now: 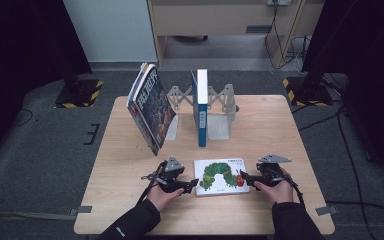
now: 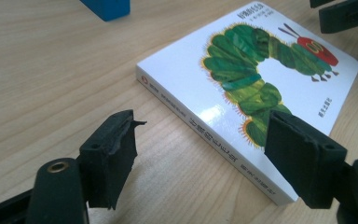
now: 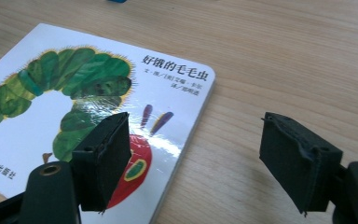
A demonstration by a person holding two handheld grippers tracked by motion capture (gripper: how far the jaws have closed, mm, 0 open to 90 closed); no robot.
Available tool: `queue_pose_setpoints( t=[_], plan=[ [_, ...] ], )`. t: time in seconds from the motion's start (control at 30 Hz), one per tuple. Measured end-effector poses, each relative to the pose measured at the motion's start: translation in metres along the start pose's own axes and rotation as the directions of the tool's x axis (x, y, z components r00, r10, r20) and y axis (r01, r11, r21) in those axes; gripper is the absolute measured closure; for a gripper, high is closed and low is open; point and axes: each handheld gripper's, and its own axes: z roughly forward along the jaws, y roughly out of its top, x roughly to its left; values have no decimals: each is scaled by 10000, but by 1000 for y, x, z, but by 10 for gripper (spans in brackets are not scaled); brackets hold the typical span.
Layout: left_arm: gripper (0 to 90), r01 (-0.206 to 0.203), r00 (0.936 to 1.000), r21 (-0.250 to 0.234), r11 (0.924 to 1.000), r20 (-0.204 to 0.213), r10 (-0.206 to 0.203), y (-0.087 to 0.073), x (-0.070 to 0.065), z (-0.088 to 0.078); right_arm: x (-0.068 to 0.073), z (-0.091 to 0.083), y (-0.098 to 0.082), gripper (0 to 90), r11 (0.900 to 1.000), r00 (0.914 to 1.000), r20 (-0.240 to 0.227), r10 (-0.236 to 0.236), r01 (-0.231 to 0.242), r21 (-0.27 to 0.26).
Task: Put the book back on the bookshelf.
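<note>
A wooden table (image 1: 130, 210) seen from above, with a person's two forearms entering from the near edge, each hand holding a two-jaw gripper. Between them a white caterpillar picture book (image 1: 222, 176) lies flat, cover up, near the front of the table. The left gripper (image 1: 194, 184) sits at the book's left edge and the right gripper (image 1: 243, 177) at its right edge, placed so that the book can be taken from both sides at once. In each gripper view the jaws stand spread, one pad over the cover and the other over bare wood, straddling an edge without pinching it. Farther back, a metal book stand (image 1: 219, 107) holds a blue book (image 1: 201, 107) upright, and a magazine (image 1: 150, 107) leans tilted against its left end, probably where this book belongs.
</note>
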Motion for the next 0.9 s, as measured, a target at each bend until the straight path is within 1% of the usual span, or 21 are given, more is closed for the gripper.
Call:
queue_pose_setpoints(
  t=[0.03, 0.1, 0.13, 0.2, 0.3, 0.33, 0.37, 0.43, 0.5, 0.57, 0.6, 0.63, 0.67, 0.73, 0.77, 0.9],
  plan=[
    [239, -68, 10000, 114, 9999, 49, 68, 0, 0, 1, 1, 1, 0, 247, 10000, 10000, -20, 21, -21, -6],
    [239, 41, 9999, 220, 9997, 145, -44, -1, -1, 3, 3, 2, 0, 247, 9999, 9998, -156, 77, -75, 109],
    [239, 75, 9998, 220, 9997, 174, -79, -1, -1, 3, 3, 3, 0, 248, 9998, 9994, -307, 180, -177, 103],
    [237, 38, 9999, 248, 9997, 158, -41, -1, -2, 5, 4, 3, 0, 260, 9995, 9986, -438, 302, -301, 39],
    [221, -20, 10000, 516, 9987, 61, 16, -2, -3, 10, 4, 5, 0, 270, 9994, 9976, -606, 329, -323, 107],
    [213, -77, 10000, 506, 9987, 23, 76, -3, -4, 12, 5, 5, 0, 271, 9993, 9972, -661, 354, -343, 178],
    [187, 11, 10000, 420, 9991, 70, -14, -4, -5, 13, 6, 7, 0, 272, 9993, 9971, -686, 319, -305, 216],
    [185, -7, 9999, 409, 9992, 112, 2, -4, -6, 15, 8, 8, 0, 278, 9986, 9960, -777, 431, -404, 350],
    [166, -46, 9999, 367, 9993, 97, 42, -5, -6, 16, 9, 8, 1, 281, 9987, 9953, -875, 421, -393, 336],
    [147, 164, 9997, 377, 9992, 177, -171, -6, -6, 17, 9, 9, 1, 284, 9983, 9948, -909, 464, -428, 406],
    [127, 107, 9998, 277, 9996, 187, -112, -7, -6, 18, 9, 10, 1, 284, 9984, 9949, -913, 423, -386, 421],
    [116, 94, 9998, 145, 9999, 176, -96, -9, -7, 18, 9, 11, 0, 283, 9979, 9943, -944, 490, -447, 471],
    [106, 83, 9999, 104, 9999, 151, -84, -9, -7, 19, 10, 12, 0, 282, 9976, 9943, -954, 486, -436, 544],
    [99, 92, 9999, 107, 9999, 45, -93, -9, -9, 20, 9, 13, 0, 280, 9974, 9943, -964, 456, -400, 596],
    [90, 78, 10000, 127, 9999, 23, -78, -9, -10, 20, 9, 13, 0, 280, 9972, 9940, -959, 527, -472, 585],
    [68, 91, 10000, 171, 9998, 7, -92, -8, -11, 21, 9, 14, 0, 280, 9962, 9933, -1008, 565, -494, 717]
  ],
)
